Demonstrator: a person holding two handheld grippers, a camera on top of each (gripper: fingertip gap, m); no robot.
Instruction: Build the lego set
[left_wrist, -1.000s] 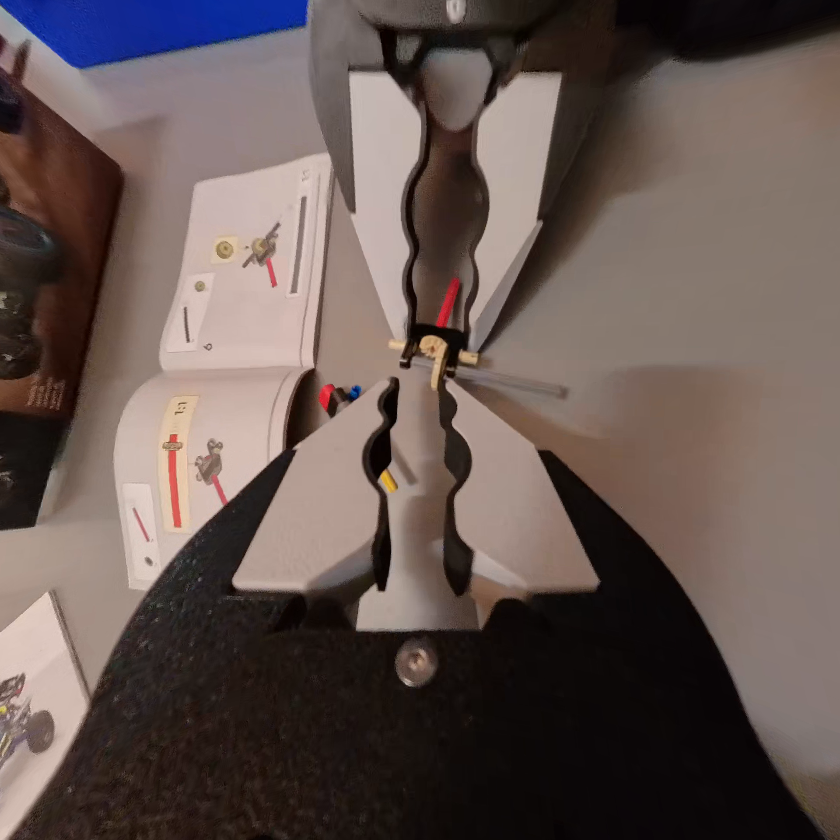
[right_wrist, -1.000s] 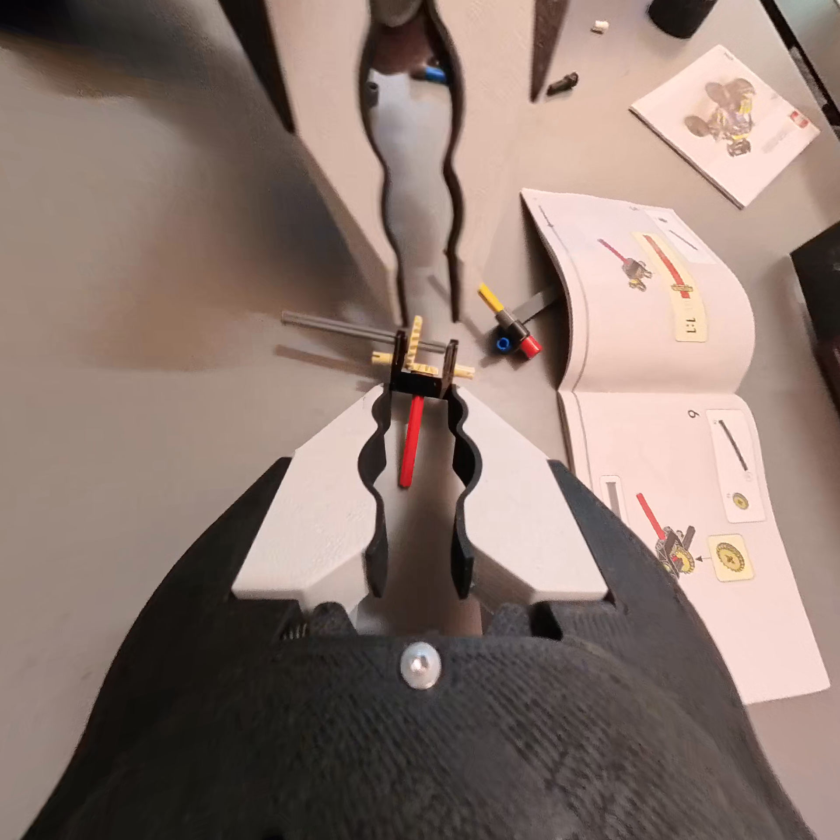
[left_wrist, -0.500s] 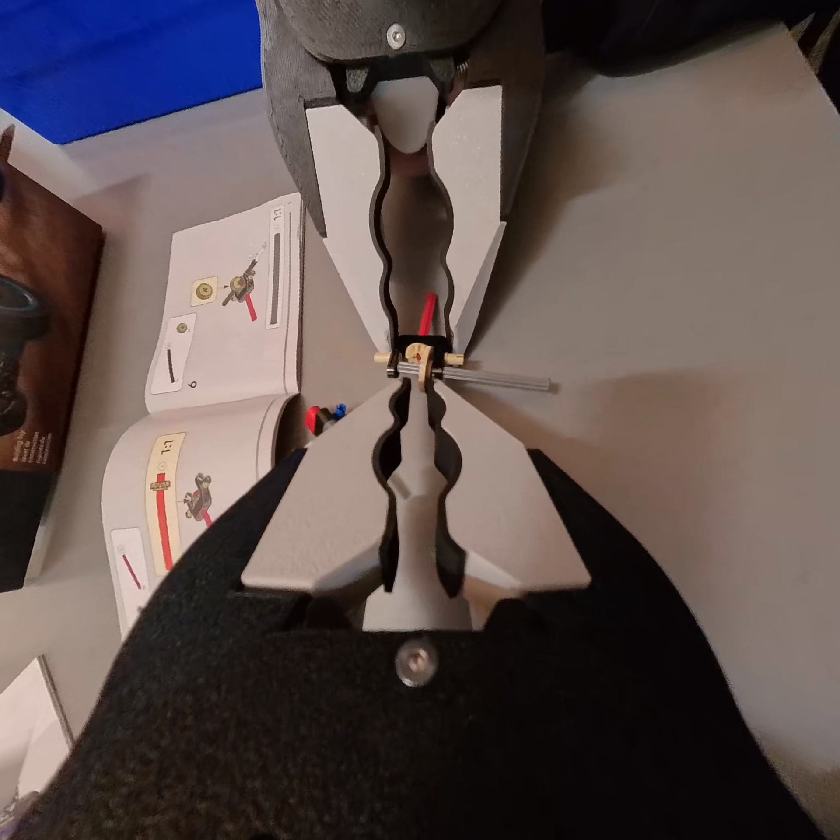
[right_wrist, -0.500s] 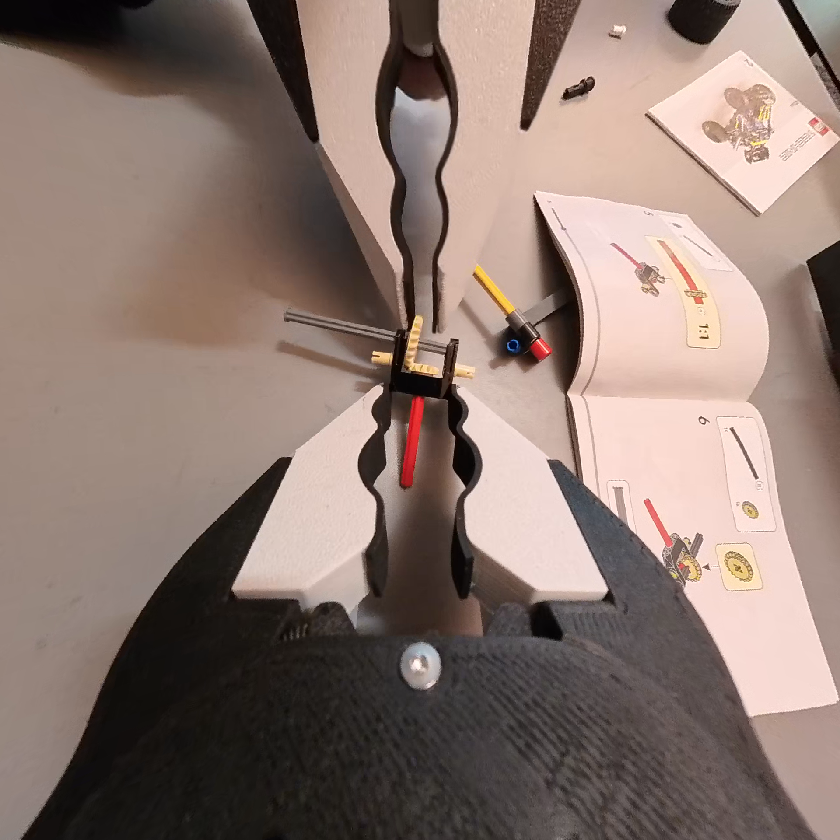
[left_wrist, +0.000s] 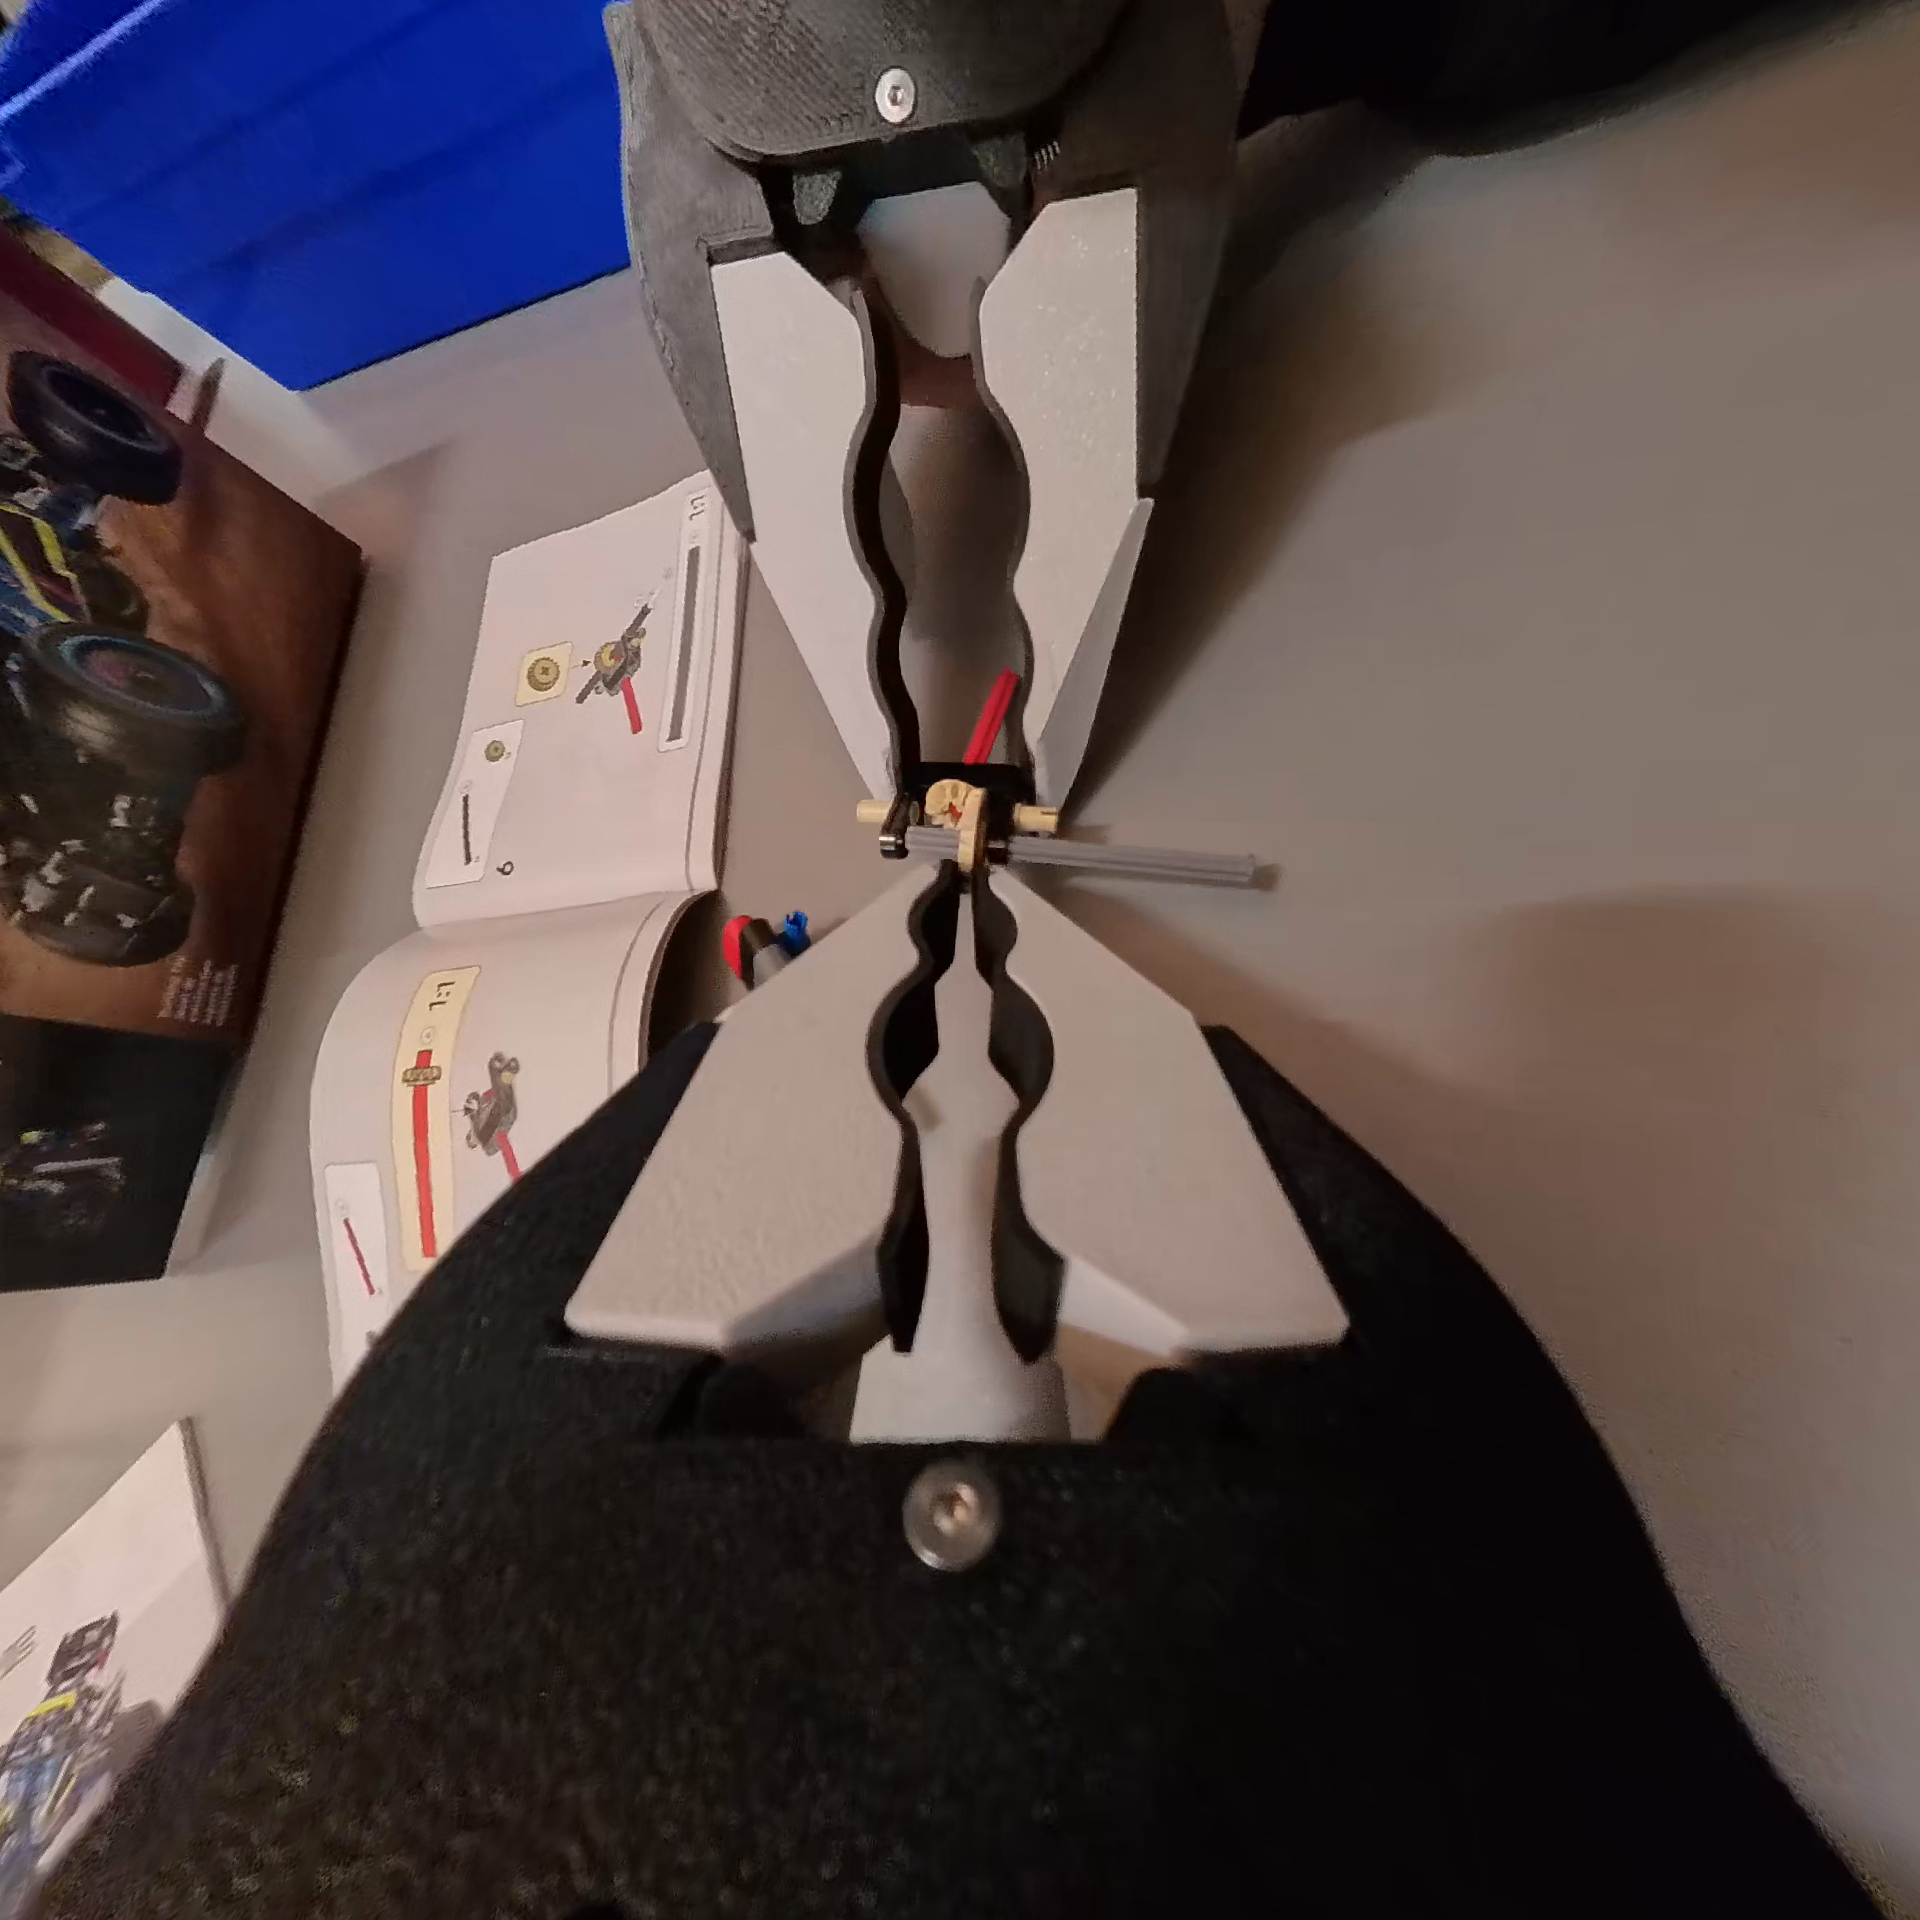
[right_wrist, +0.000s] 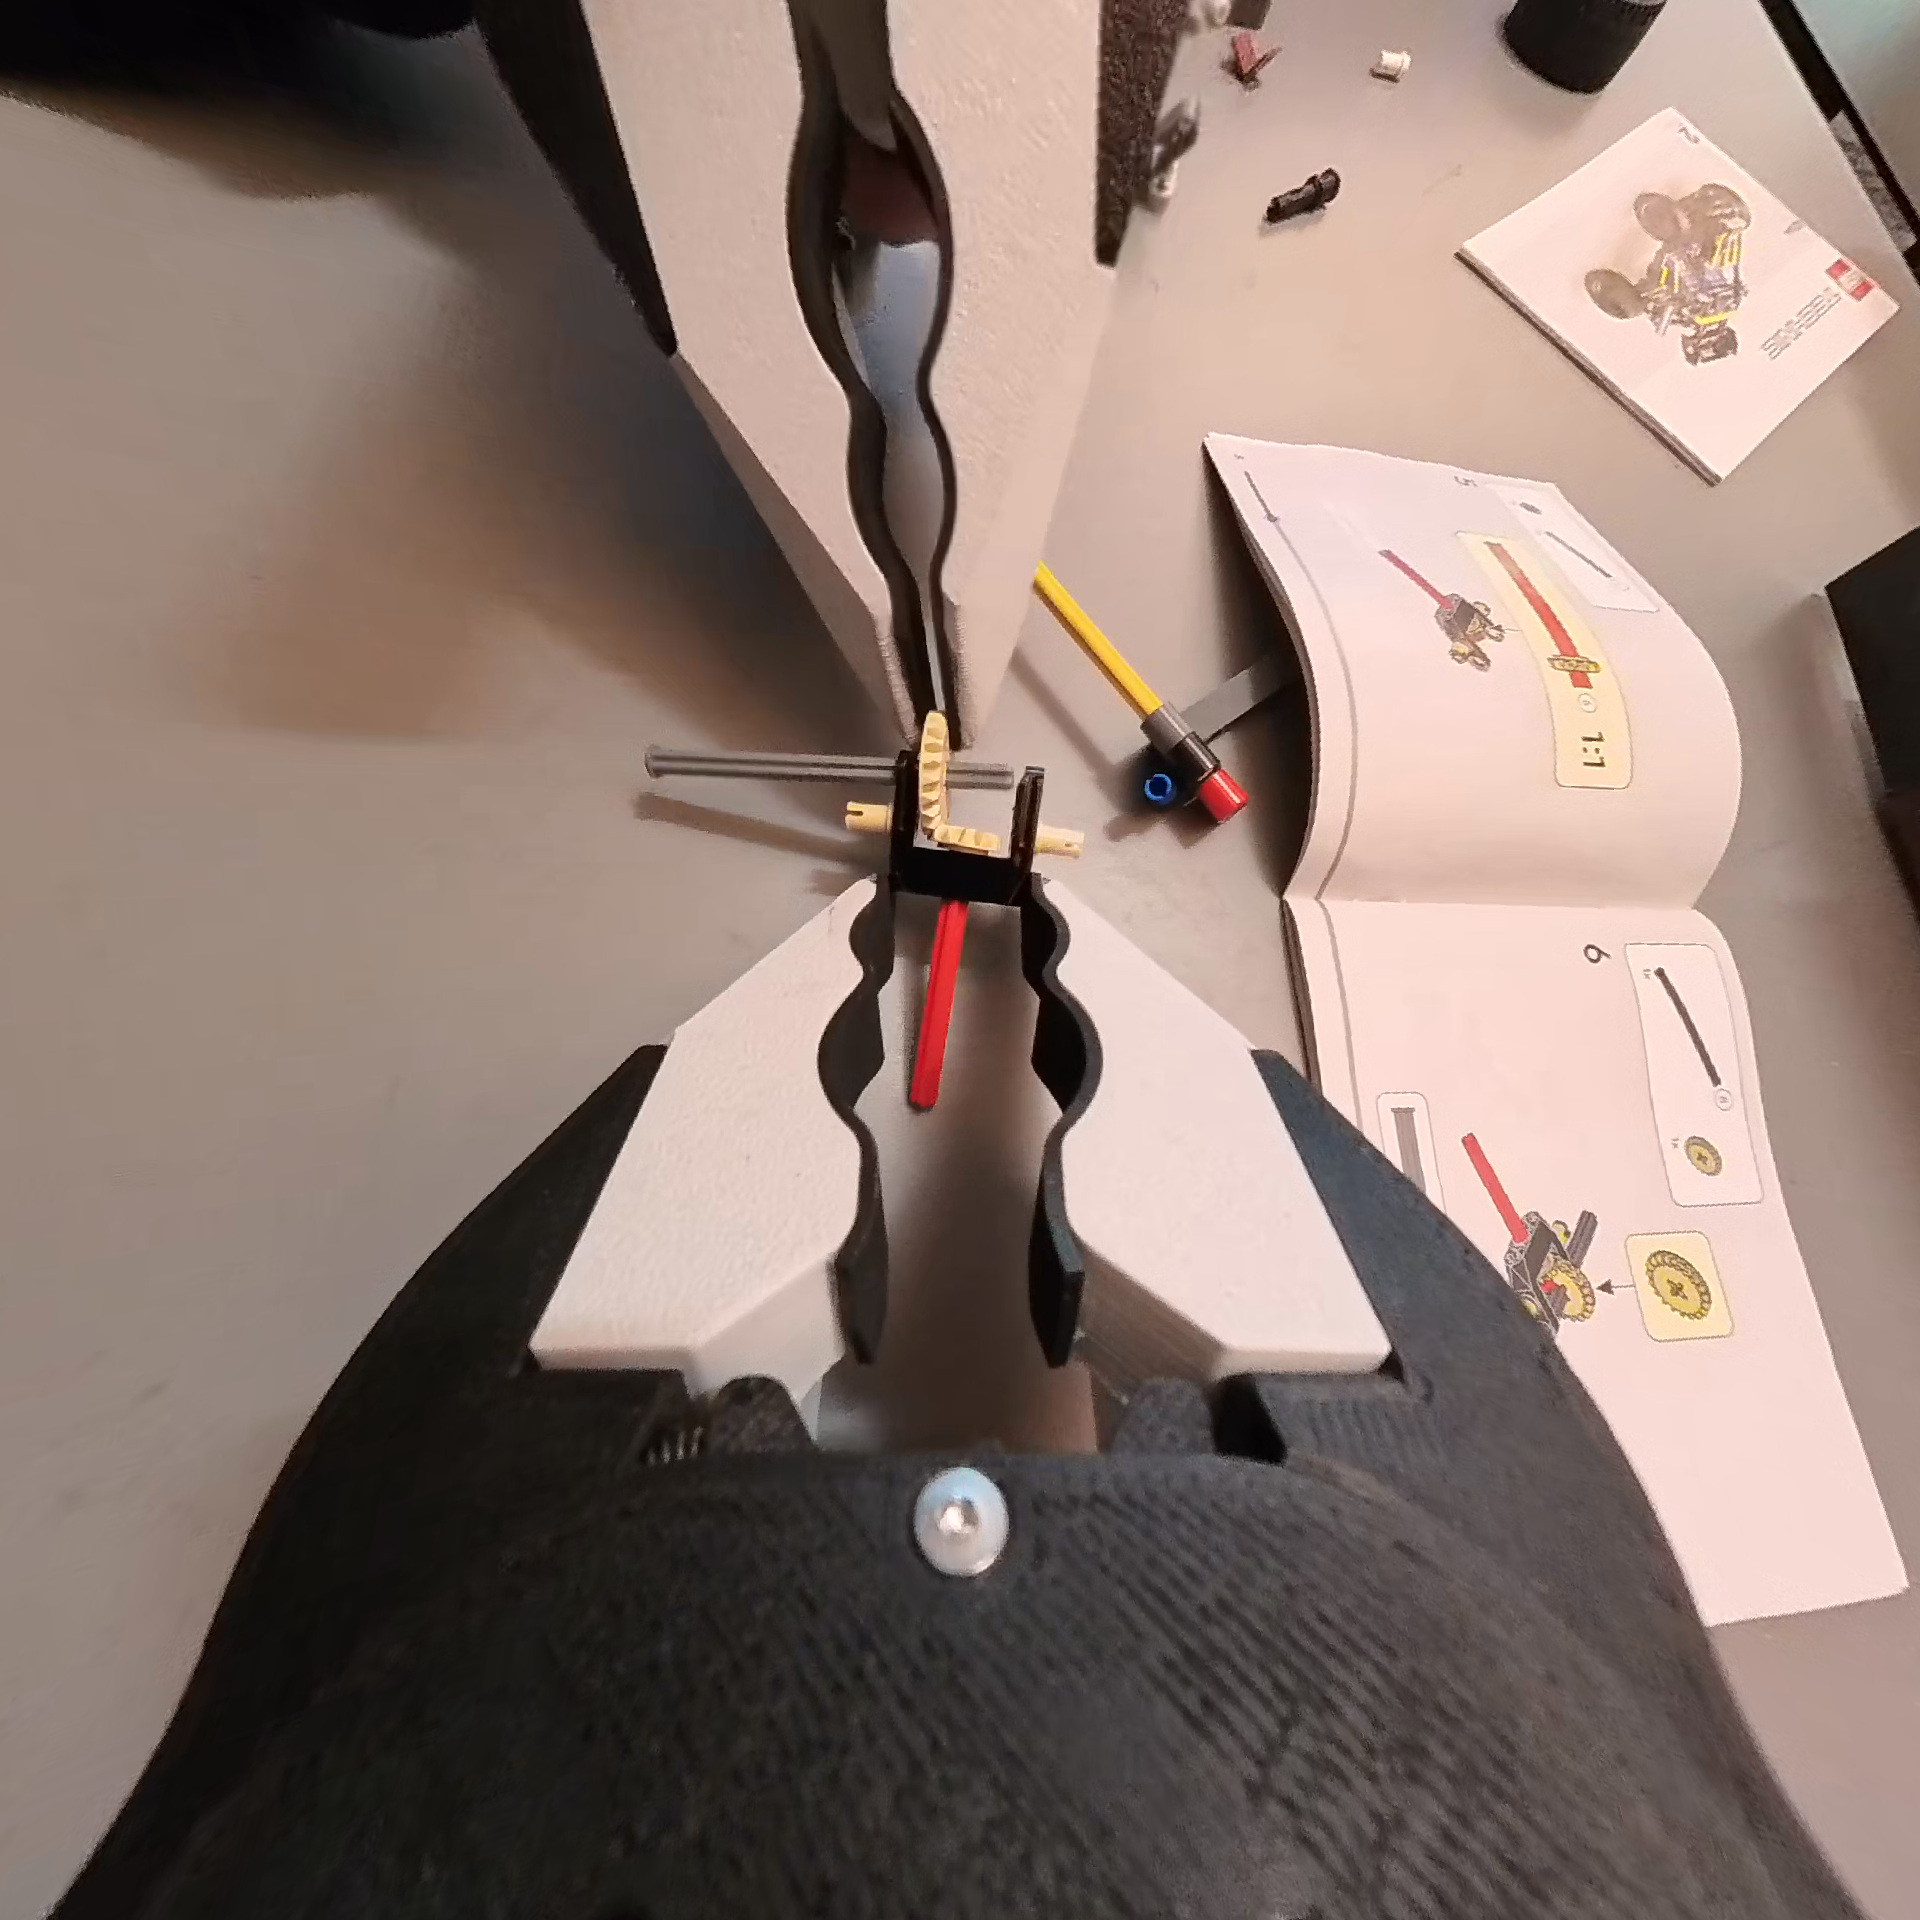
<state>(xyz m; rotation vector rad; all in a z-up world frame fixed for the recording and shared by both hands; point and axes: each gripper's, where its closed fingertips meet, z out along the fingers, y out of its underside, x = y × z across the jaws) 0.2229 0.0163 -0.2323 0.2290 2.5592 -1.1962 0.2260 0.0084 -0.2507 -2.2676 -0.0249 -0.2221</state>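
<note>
We are holding the black frame (right_wrist: 961, 847) at the tips of our right gripper (right_wrist: 956, 894), its fingers (right_wrist: 790, 1122) clamped on the frame's two sides, with the red axle (right_wrist: 940, 1003) running back from the frame along the gap between them. Just past those tips, the tan bevel gear (right_wrist: 932, 774) is standing on edge inside the frame, and our left gripper (left_wrist: 961, 883) is meeting it from the opposite side, fingers (left_wrist: 1091, 1101) nearly together and pinched on the gear's rim. The grey axle (left_wrist: 1101, 860) is lying crosswise to both grippers, threaded through the gear and sticking out far to one side, so we judge the coming move turns on sliding it along that long axis through the frame's far wall. The left gripper is the nearer to the gear. Farther off to the side, the open instruction booklet (right_wrist: 1558, 1039) and a yellow axle (right_wrist: 1096, 649) are lying on the grey table (right_wrist: 312, 935).
</note>
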